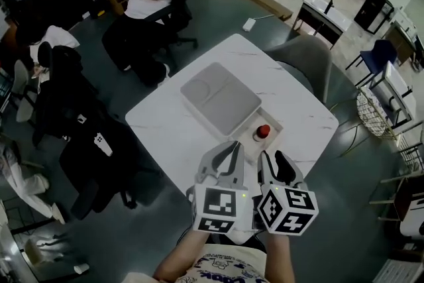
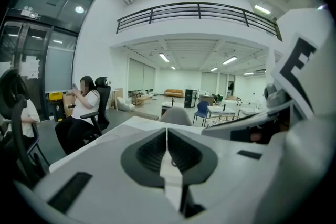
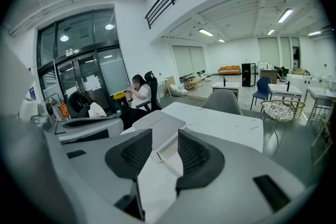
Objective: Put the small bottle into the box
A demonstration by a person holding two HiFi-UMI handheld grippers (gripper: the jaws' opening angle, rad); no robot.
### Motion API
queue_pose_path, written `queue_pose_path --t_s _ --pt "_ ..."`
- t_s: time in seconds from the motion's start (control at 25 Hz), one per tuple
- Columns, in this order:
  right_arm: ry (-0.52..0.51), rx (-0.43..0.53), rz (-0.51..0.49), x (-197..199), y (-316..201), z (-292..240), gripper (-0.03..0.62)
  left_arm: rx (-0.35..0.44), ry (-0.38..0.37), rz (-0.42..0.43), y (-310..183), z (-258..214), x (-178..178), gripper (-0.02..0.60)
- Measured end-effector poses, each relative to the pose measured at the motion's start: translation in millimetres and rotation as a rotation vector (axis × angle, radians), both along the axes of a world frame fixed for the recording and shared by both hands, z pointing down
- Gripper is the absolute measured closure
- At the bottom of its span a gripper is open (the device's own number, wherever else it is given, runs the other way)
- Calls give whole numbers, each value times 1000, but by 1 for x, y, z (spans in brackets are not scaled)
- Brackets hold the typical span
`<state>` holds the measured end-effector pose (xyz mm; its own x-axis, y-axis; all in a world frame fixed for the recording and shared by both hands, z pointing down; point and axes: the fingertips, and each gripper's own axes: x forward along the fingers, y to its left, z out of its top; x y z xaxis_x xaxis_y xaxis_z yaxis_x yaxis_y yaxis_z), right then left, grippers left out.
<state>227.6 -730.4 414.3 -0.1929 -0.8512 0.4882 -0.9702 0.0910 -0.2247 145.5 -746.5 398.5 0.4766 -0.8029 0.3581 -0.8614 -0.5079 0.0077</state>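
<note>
- Two tools hover side by side over the white table's (image 1: 291,109) near edge: your left gripper (image 1: 228,150) and right gripper (image 1: 273,159). The small bottle (image 1: 263,131) stands in the open box (image 1: 274,121) just ahead.
- Left gripper view: your jaws press together, nothing between.
- Right gripper view: your jaws stand partly apart and empty.

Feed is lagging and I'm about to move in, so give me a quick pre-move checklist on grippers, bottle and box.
1. Left gripper free: ok; jaws together, nothing between them.
2. Right gripper ready to grasp: ok; jaws apart, empty.
3. Bottle upright, red cap on top: ok.
4. Bottle outside the box: cannot tell; it seems to stand in a shallow open part beside the grey slab.
5. Grippers apart from the bottle, over the near edge of the table: ok.
</note>
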Motion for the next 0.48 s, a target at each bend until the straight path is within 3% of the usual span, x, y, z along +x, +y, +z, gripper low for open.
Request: queue_pose_path --t_s 0.48 --pt "17 20 5 -14 25 -10 444 33 6 9 22 -13 -12 561"
